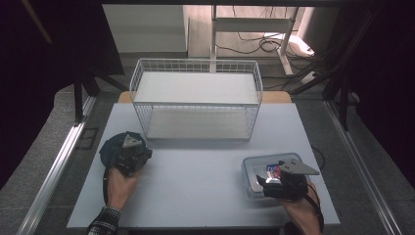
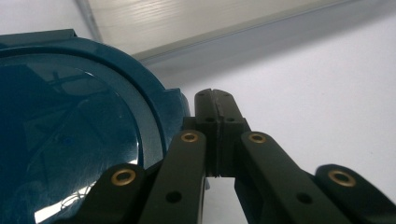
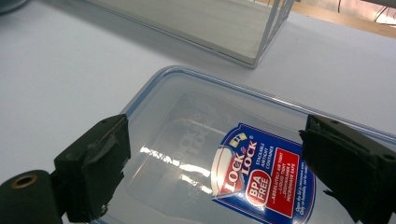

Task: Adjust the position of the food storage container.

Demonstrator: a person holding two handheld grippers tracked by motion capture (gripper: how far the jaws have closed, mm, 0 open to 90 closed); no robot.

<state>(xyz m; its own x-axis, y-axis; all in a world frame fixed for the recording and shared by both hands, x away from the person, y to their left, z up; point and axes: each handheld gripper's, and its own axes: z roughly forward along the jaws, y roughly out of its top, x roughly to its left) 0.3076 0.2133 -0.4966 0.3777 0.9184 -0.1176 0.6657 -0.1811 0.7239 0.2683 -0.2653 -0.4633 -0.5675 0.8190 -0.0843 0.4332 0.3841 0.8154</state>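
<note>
A round dark blue lidded container (image 1: pixel 111 147) sits at the table's left. My left gripper (image 1: pixel 128 148) hovers at its right edge. In the left gripper view the fingertips (image 2: pixel 215 106) are pressed together with nothing between them, and the blue lid (image 2: pixel 70 140) lies just to their left. At the right front lies a clear rectangular container (image 1: pixel 259 166) with a Lock & Lock label (image 3: pixel 266 175). My right gripper (image 1: pixel 272 177) is over it, its jaws wide apart astride the lid (image 3: pixel 196 121); the left pad (image 3: pixel 98 172) overlaps the lid's edge.
A white wire basket (image 1: pixel 195 105) with a pale floor stands at the middle back of the grey table (image 1: pixel 195 181). Metal rails run along both sides of the table. Cables and a white frame lie on the floor behind.
</note>
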